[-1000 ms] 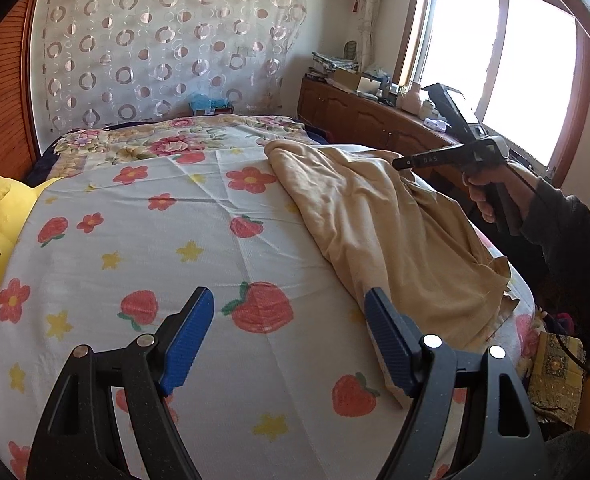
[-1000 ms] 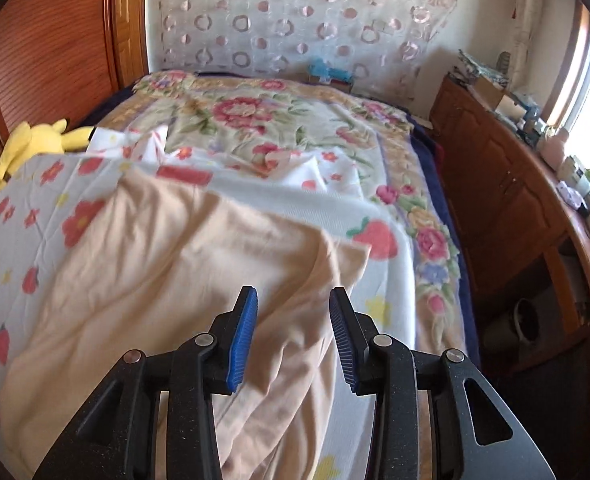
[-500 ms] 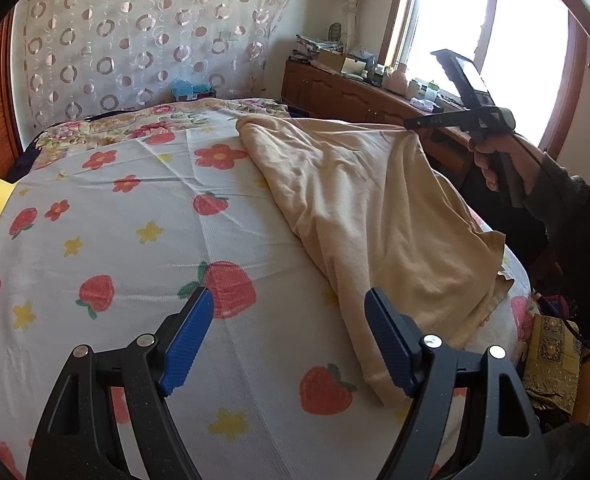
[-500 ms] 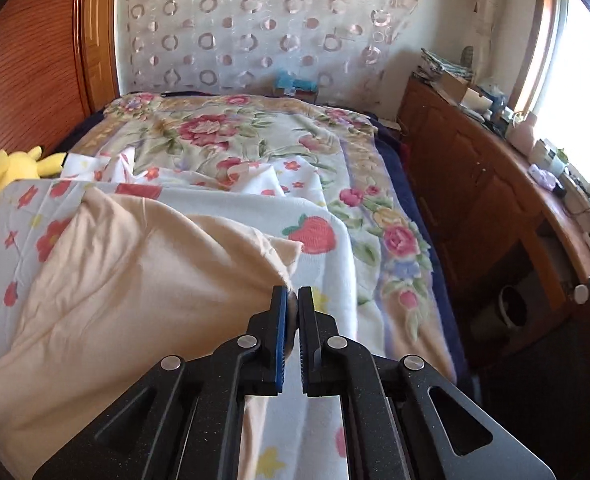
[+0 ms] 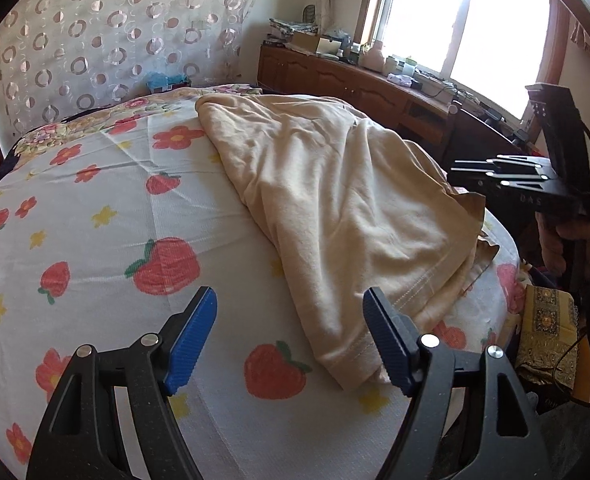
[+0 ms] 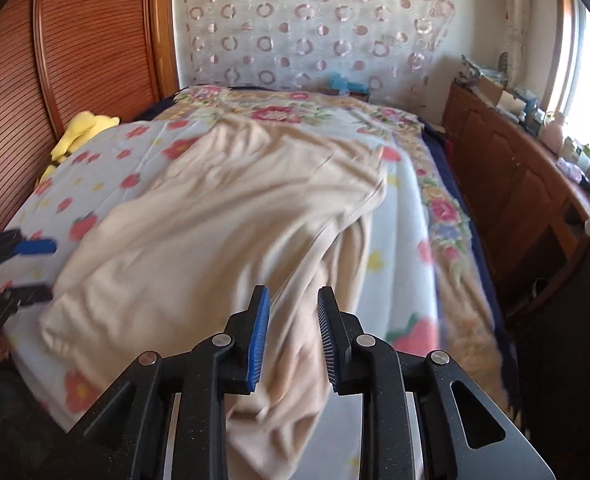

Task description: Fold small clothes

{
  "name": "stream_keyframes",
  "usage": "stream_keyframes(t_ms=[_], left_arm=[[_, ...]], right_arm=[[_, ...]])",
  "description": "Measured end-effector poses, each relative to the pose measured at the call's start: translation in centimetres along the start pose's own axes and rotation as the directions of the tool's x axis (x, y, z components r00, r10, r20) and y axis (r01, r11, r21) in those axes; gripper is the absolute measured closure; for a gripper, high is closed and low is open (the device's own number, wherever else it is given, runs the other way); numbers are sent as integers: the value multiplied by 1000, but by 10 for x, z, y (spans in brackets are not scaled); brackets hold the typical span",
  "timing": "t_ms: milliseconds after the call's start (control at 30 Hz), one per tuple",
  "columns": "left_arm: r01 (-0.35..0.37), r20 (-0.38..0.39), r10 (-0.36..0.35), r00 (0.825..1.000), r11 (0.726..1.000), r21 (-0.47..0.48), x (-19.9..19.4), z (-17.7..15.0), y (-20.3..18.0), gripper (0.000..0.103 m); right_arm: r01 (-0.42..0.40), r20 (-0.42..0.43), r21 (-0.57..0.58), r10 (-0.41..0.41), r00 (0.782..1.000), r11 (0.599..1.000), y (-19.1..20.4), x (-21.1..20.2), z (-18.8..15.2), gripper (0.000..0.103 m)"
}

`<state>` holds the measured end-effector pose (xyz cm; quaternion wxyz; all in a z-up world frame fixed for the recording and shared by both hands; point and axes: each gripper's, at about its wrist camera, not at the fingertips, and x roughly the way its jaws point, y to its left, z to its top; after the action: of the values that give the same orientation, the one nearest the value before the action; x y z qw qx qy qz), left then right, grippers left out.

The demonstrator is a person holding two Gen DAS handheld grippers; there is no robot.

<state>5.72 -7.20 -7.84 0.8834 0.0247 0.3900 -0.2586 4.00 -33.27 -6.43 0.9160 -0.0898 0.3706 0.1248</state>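
A beige garment [image 5: 347, 208] lies rumpled on the strawberry sheet [image 5: 107, 240]. The left gripper [image 5: 291, 340] hovers wide open beside its hem.

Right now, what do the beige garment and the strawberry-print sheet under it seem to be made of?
The beige garment looks like soft, matte knit jersey, probably cotton: it drapes in limp folds and has a double-stitched hem. The strawberry-print sheet looks like thin, matte cotton weave, showing sharp fold creases and a fine grid texture. Neither can be confirmed.

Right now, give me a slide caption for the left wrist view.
Open left gripper hovers beside crumpled beige cotton garment on strawberry-print bedsheet.
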Motion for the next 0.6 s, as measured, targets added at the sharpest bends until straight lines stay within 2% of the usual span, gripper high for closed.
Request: stream_keyframes(t_ms=[233,267,300,333,600], left_arm=[[1,-8,-1,1000,1000,4,2,0,-2,26],[1,-10,-1,1000,1000,4,2,1,-2,26],[3,-9,-3,1000,1000,5,3,1,-2,26],[4,-8,-4,1000,1000,6,3,1,-3,26],[32,-6,-32,999,999,6,2,0,-4,26]], right_arm=[[-19,-16,-36,18,1000,999,6,-7,-16,77],[-11,-23,-44,10,1000,999,4,-11,-16,79],[-6,-23,-49,5,1000,999,3,-11,-14,93],[-13,-27,-52,11,1000,999,5,-16,-11,98],[0,-7,-20,0,1000,1000,-9,-63,-28,99]])
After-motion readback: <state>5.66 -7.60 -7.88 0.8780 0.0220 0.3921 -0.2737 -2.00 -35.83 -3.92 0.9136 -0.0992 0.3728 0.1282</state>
